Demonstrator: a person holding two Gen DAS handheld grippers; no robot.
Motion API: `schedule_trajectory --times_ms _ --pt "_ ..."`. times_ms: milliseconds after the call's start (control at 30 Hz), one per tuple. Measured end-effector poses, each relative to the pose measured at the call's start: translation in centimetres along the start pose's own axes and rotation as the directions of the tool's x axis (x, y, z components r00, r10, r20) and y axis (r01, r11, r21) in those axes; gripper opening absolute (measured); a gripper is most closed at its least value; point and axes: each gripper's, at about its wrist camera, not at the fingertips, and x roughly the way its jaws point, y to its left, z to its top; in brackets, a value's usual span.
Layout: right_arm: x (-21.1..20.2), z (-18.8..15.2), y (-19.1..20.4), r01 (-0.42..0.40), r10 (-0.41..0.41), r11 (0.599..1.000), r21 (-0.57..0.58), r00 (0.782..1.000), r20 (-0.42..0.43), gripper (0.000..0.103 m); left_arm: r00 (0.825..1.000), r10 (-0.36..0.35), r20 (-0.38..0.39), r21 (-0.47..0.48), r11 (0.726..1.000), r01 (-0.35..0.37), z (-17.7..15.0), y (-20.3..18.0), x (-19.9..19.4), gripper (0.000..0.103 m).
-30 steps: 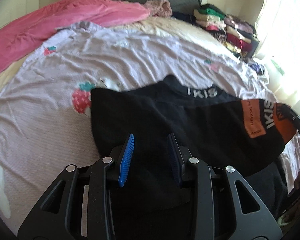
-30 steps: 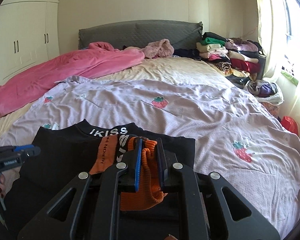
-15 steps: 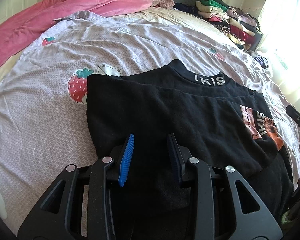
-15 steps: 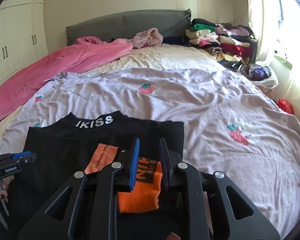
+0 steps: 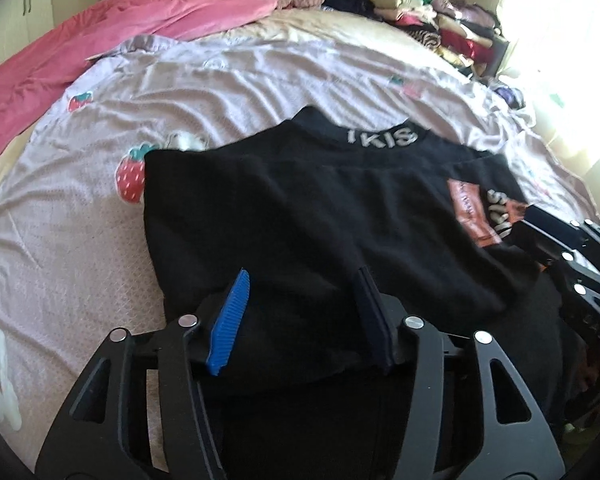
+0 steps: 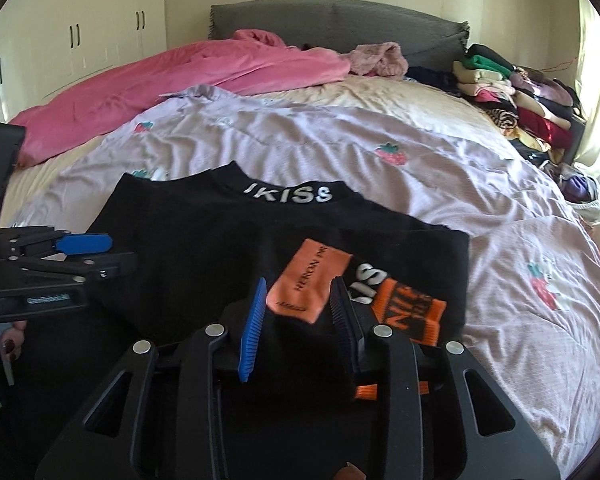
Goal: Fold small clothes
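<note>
Black sweater (image 5: 284, 208) lies spread on a lilac strawberry-print quilt (image 5: 228, 80) at the near end of a bed, its collar, lettered "IKISS", turned toward the far headboard (image 6: 340, 24). One sleeve is folded across the body, so that its orange cuff (image 6: 410, 310) and an orange patch (image 6: 308, 286) rest on the black fabric at the near right.

Left gripper (image 5: 300, 308) hangs over the near edge of the sweater with its two blue-padded fingers spread wide; black knit shows between them, but nothing is clamped. Right gripper (image 6: 298, 320) is likewise parted, the orange patch lying flat in the gap between its fingers, unheld. Whether either tool's tips touch the cloth cannot be told from these views.

In the right wrist view the left gripper (image 6: 80, 252) appears at the left edge of the sweater, a hand with dark-painted nails (image 6: 10, 340) partly visible below it. In the left wrist view the right gripper (image 5: 564, 248) sits at the right edge, beside the cuff (image 5: 500, 216).

Farther back, a pink blanket (image 6: 180, 76) is bunched along the left side, and a stack of folded clothes (image 6: 512, 92) stands at the far right, near a bright window. White wardrobe doors (image 6: 80, 40) line the far left wall.
</note>
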Motion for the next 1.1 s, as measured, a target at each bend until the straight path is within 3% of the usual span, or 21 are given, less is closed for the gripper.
schedule_trajectory --times_ms 167,233,300,633,933,967,1000,1100 --pt "0.8 -0.5 -0.3 0.004 -0.004 1.000 0.004 0.999 -0.043 0.040 0.999 -0.034 -0.020 -0.031 0.999 0.033 -0.3 1.1 0.3 0.048" --pt "2.5 -1.2 -1.4 0.063 -0.060 0.998 0.021 0.990 -0.125 0.040 0.999 -0.036 -0.020 -0.034 0.999 0.036 -0.4 1.3 0.2 0.049" --pt "3.7 -1.9 -2.3 0.060 -0.051 0.997 0.046 0.985 -0.166 0.043 0.999 -0.043 -0.023 -0.037 0.998 0.042 -0.4 1.4 0.3 0.049" --pt "3.3 -1.9 -2.8 0.034 -0.021 0.996 0.085 0.987 -0.157 0.046 0.999 -0.032 -0.017 -0.023 0.999 0.031 -0.4 1.2 0.0 0.049" --pt "1.9 -1.4 -2.4 -0.019 0.034 0.993 0.117 0.991 -0.126 0.066 0.999 -0.036 0.000 -0.022 0.999 0.036 -0.2 1.3 -1.2 0.049" --pt "1.7 -1.4 -2.4 -0.023 0.038 0.993 0.119 0.992 -0.121 0.068 1.000 -0.030 0.004 -0.021 0.999 0.030 -0.1 1.3 -1.4 0.051" --pt "1.5 -1.3 -2.4 -0.027 0.040 0.992 0.120 0.993 -0.114 0.071 1.000 -0.021 0.012 -0.017 1.000 0.021 -0.1 1.3 -1.7 0.061" --pt "0.5 -0.9 -2.2 -0.040 0.050 0.992 0.124 0.995 -0.085 0.077 0.999 -0.015 0.035 -0.008 1.000 0.015 0.0 1.2 -2.6 0.064"
